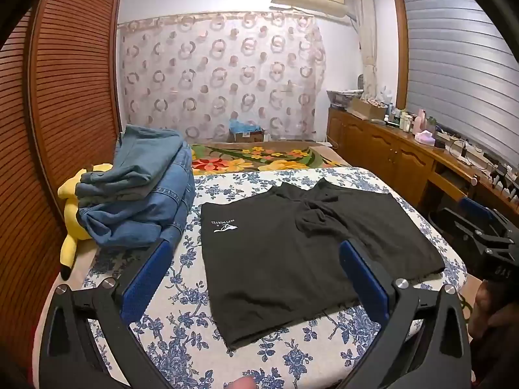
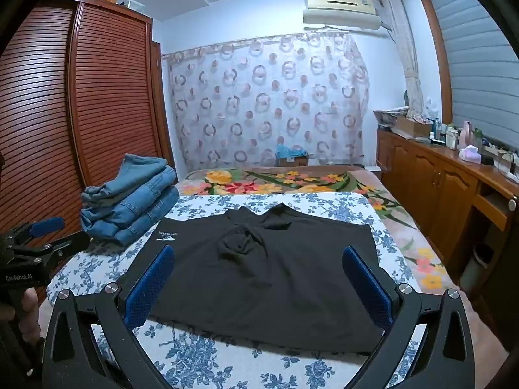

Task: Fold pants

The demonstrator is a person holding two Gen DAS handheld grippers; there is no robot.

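Both sets of jaws wide apart, empty. Black shorts flat on bed just ahead. Left gripper, right gripper: pinch near hem corners, lift together.

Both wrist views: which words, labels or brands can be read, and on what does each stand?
"GenRobot.AI": on the left gripper body, right wrist view.
White logo with a word on the black pants: upside down, too blurred to read surely.
Labels on the air conditioner and cardboard box: too small.

A home bedroom: a bed with floral covers, louvred wardrobe at nine o'clock, air conditioner at twelve.
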